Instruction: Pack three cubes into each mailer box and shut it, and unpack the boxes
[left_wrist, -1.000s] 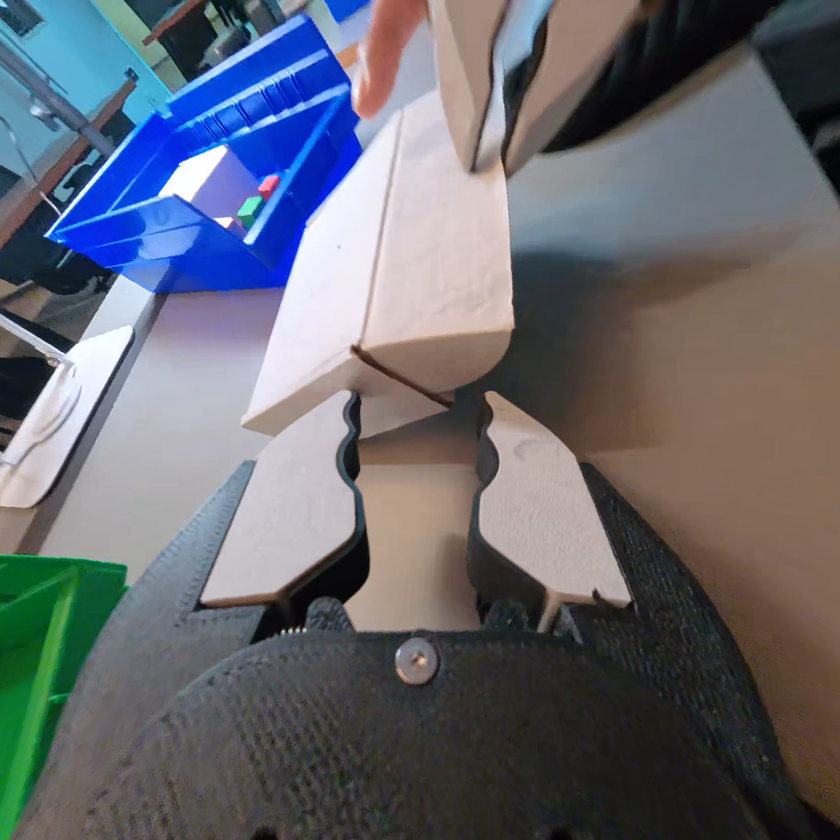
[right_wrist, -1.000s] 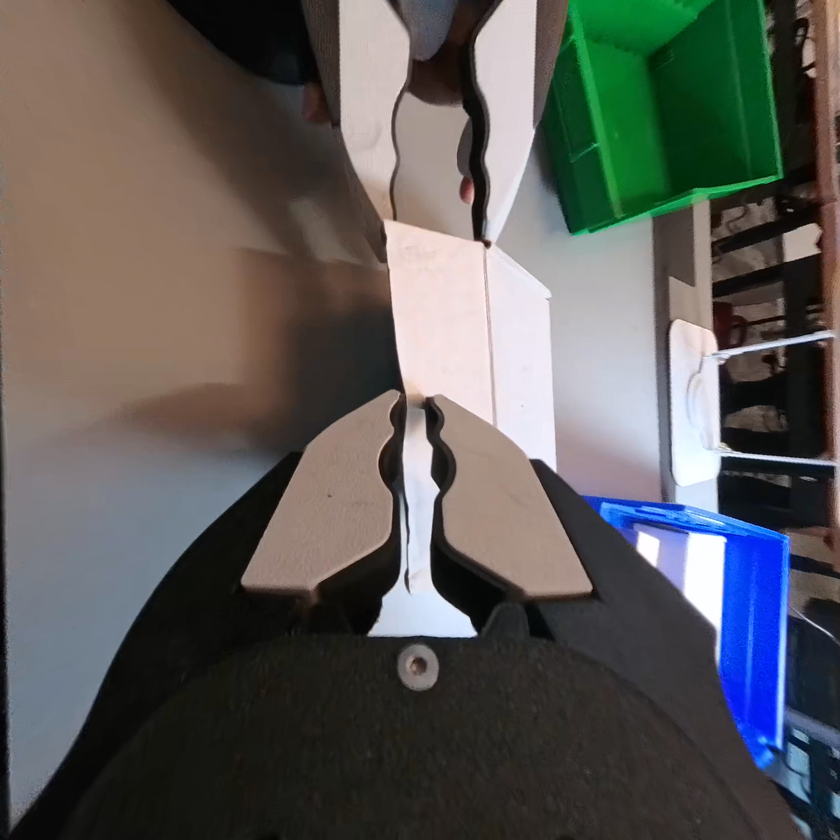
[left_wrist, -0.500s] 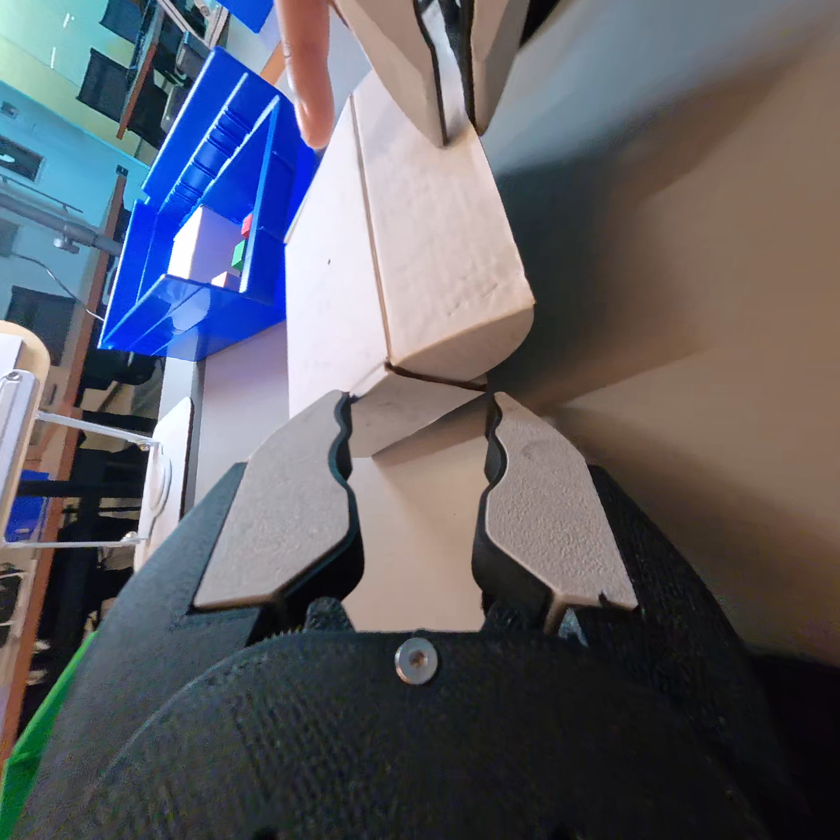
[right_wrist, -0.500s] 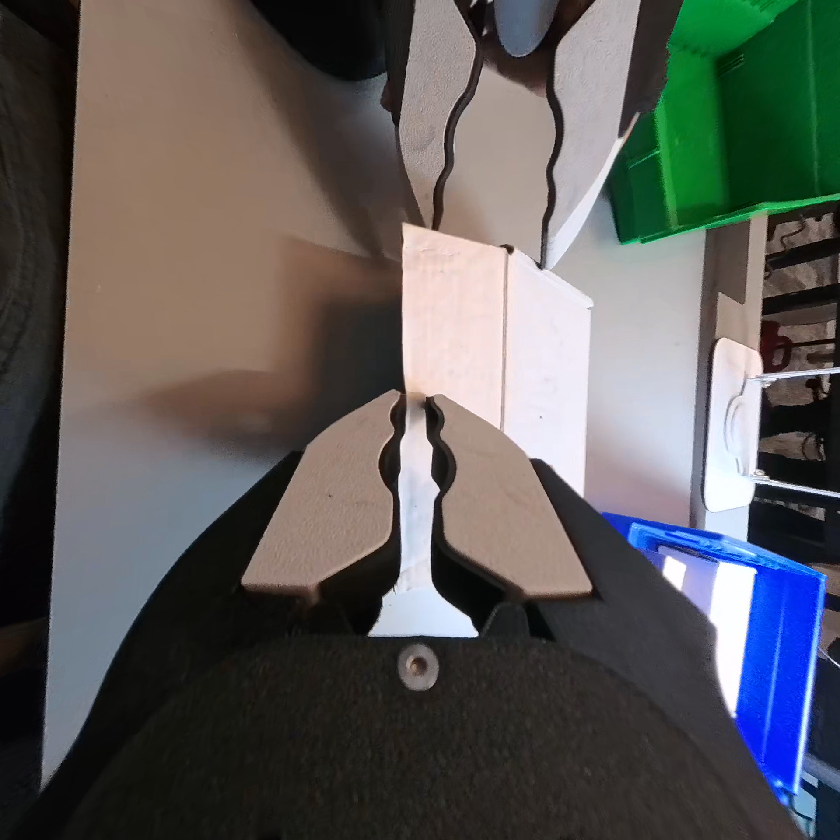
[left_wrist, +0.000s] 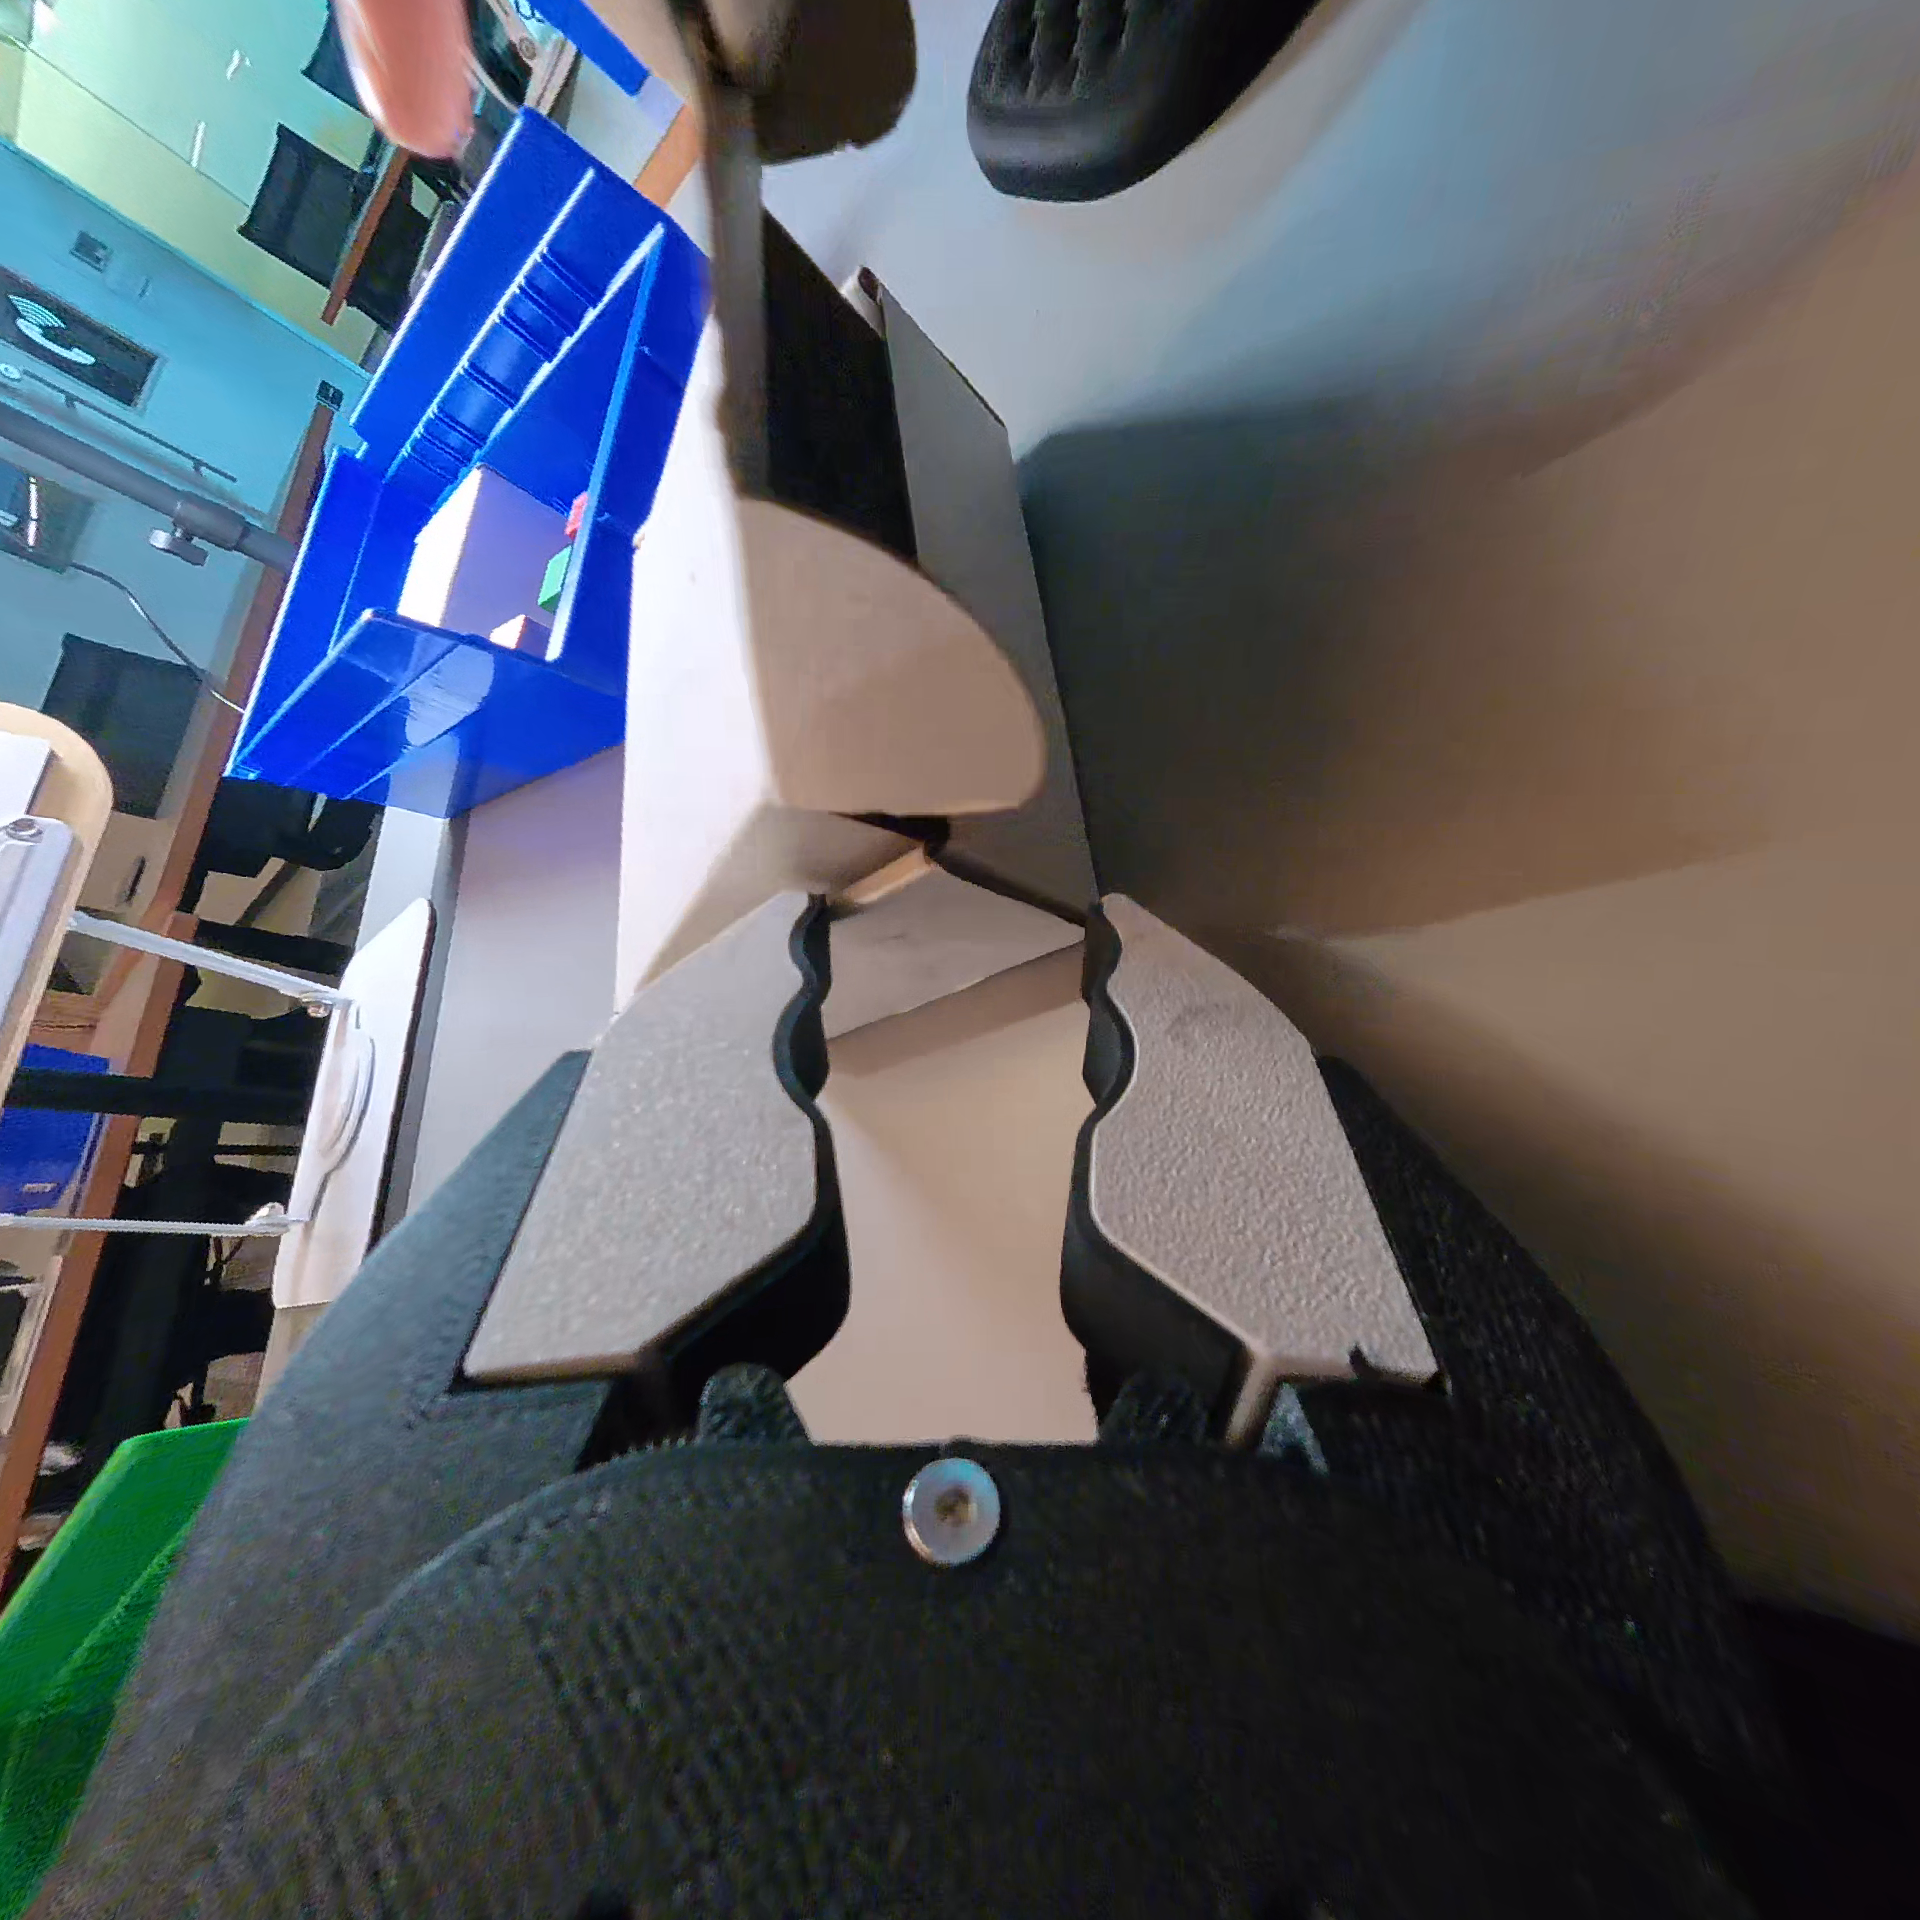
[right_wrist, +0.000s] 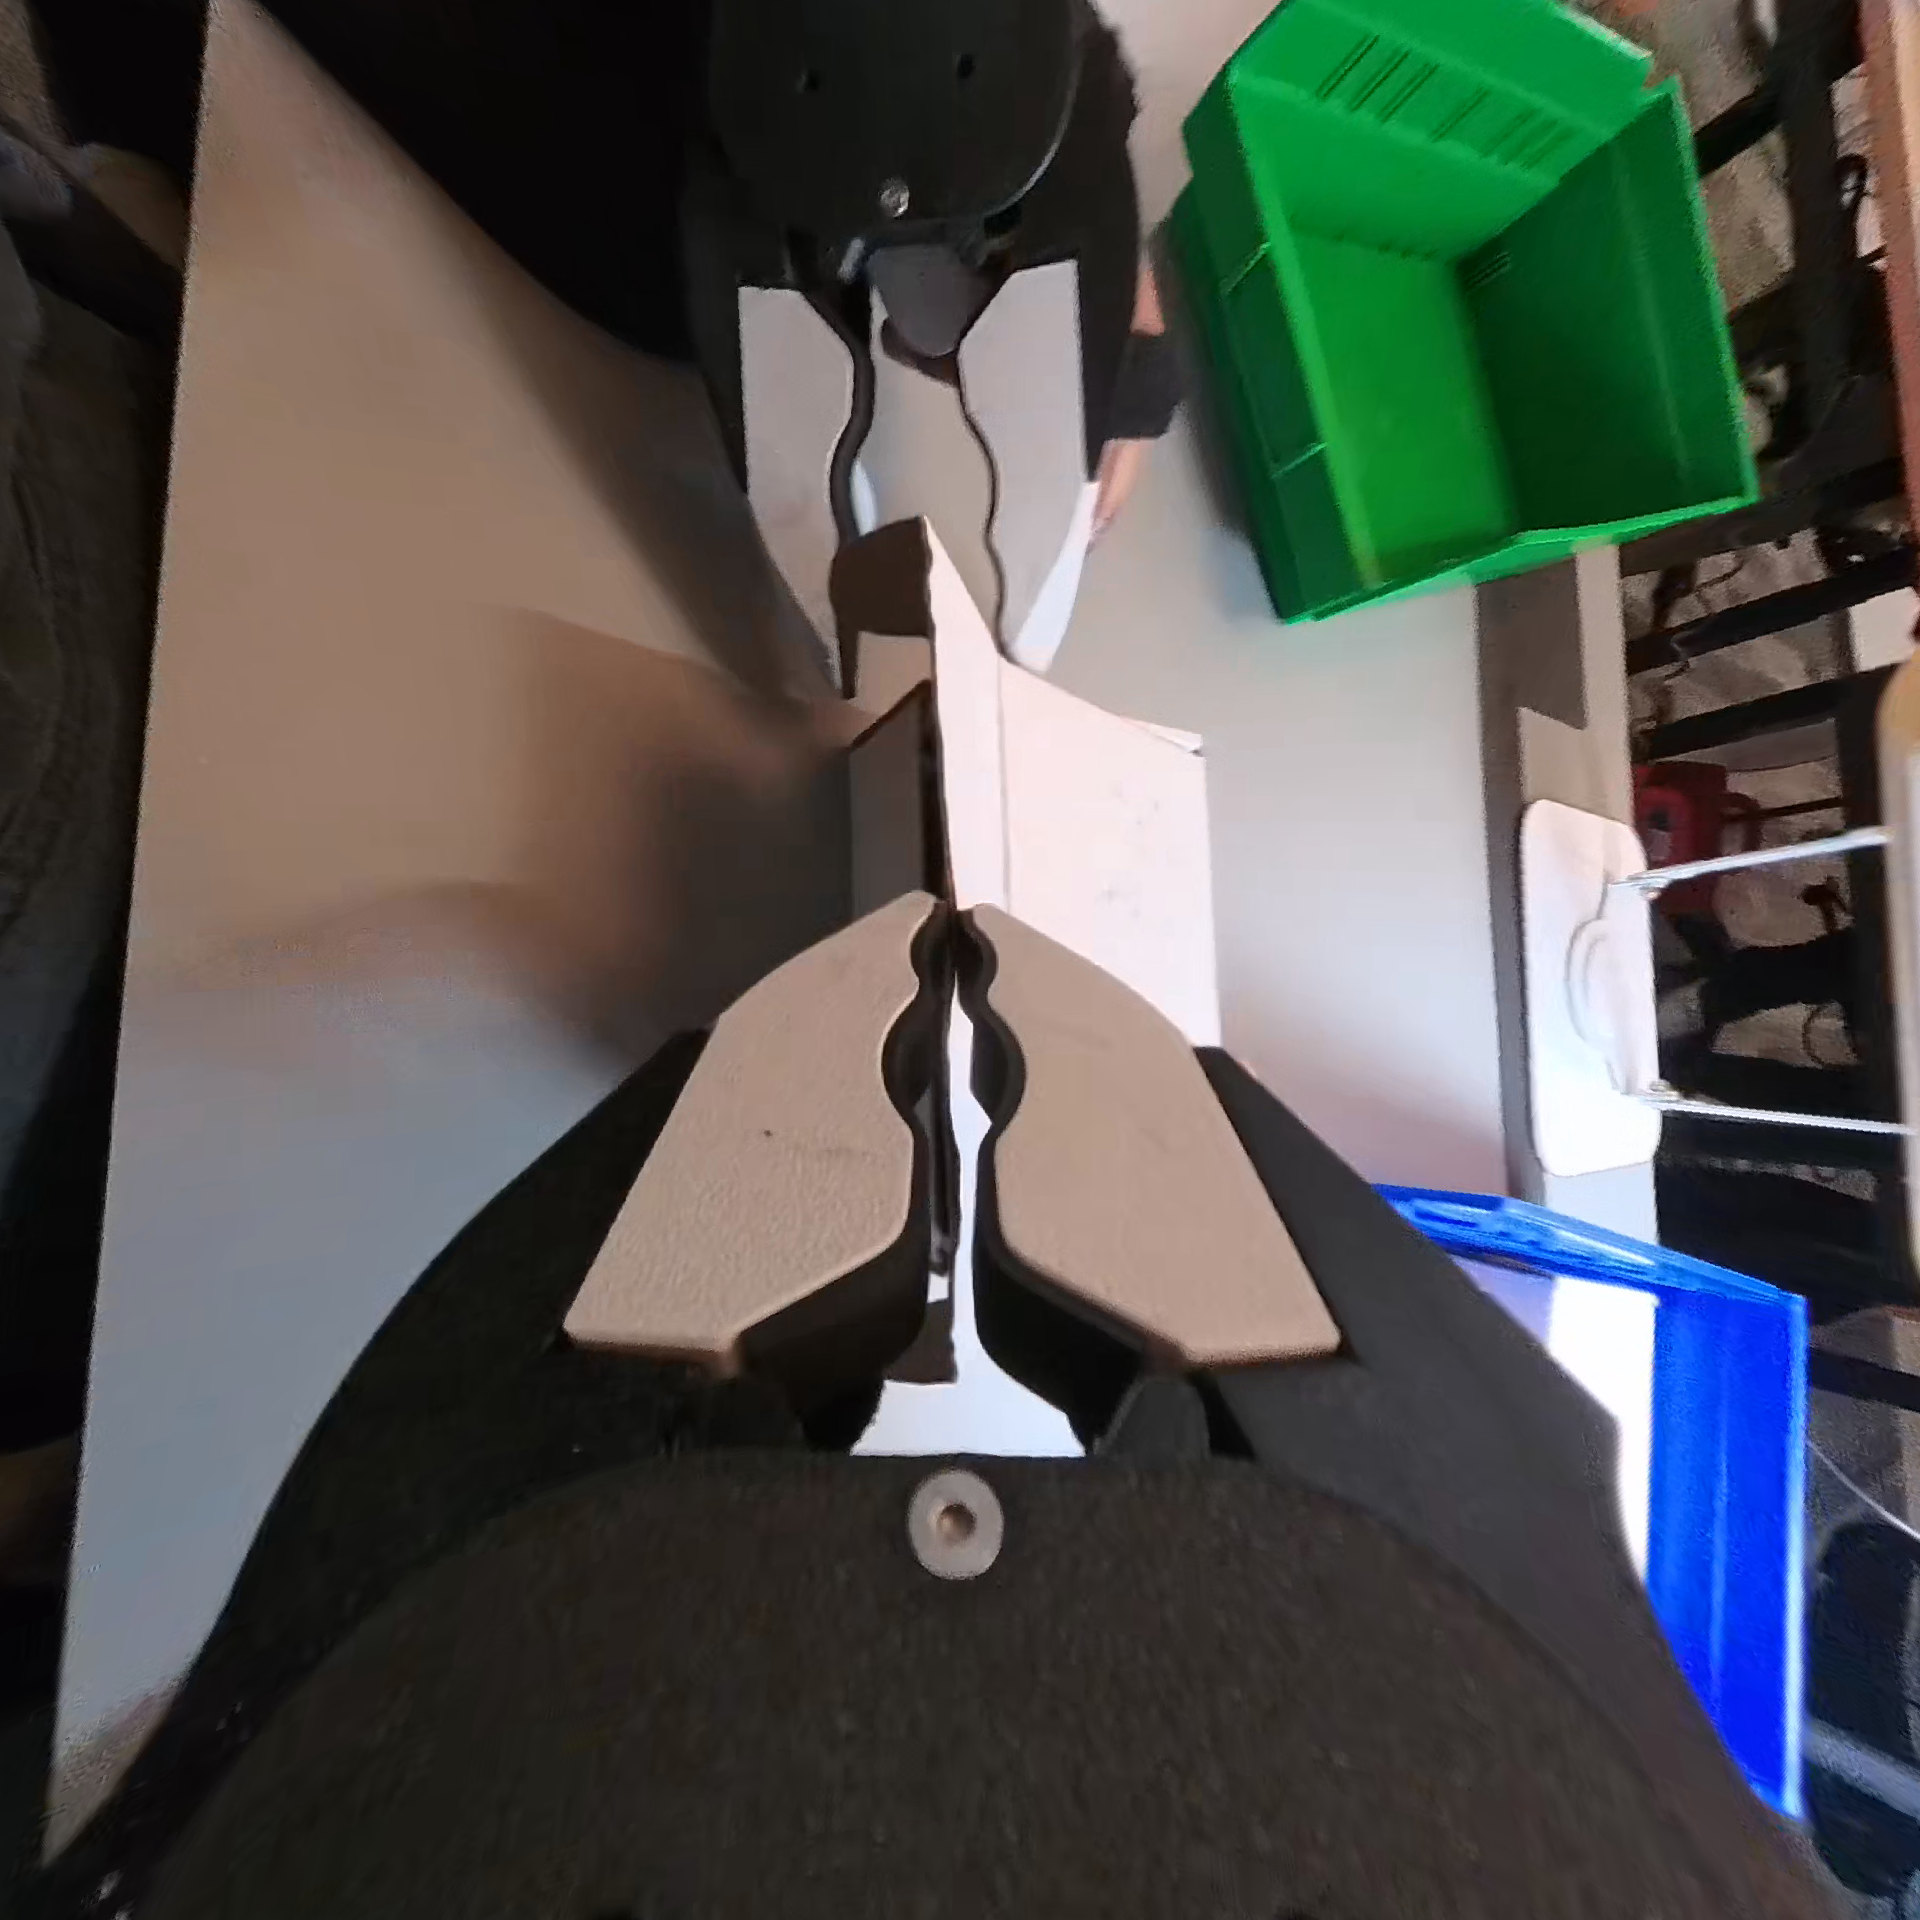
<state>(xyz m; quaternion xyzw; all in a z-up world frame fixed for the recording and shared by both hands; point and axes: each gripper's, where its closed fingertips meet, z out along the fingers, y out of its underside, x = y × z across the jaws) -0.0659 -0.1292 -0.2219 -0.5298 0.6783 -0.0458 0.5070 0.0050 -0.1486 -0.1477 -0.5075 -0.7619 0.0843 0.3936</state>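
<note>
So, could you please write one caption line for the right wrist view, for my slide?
Right gripper pinches the lid flap of a white mailer box, opposite the open left gripper; green bin beyond.

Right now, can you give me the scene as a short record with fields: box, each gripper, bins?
box: white mailer box on the table, lid flap partly lifted
right gripper: shut on the lid flap edge
left gripper: open, fingers at the box's near end
blue bin: holds a white box and small cubes
green bin: nothing seen inside
</note>
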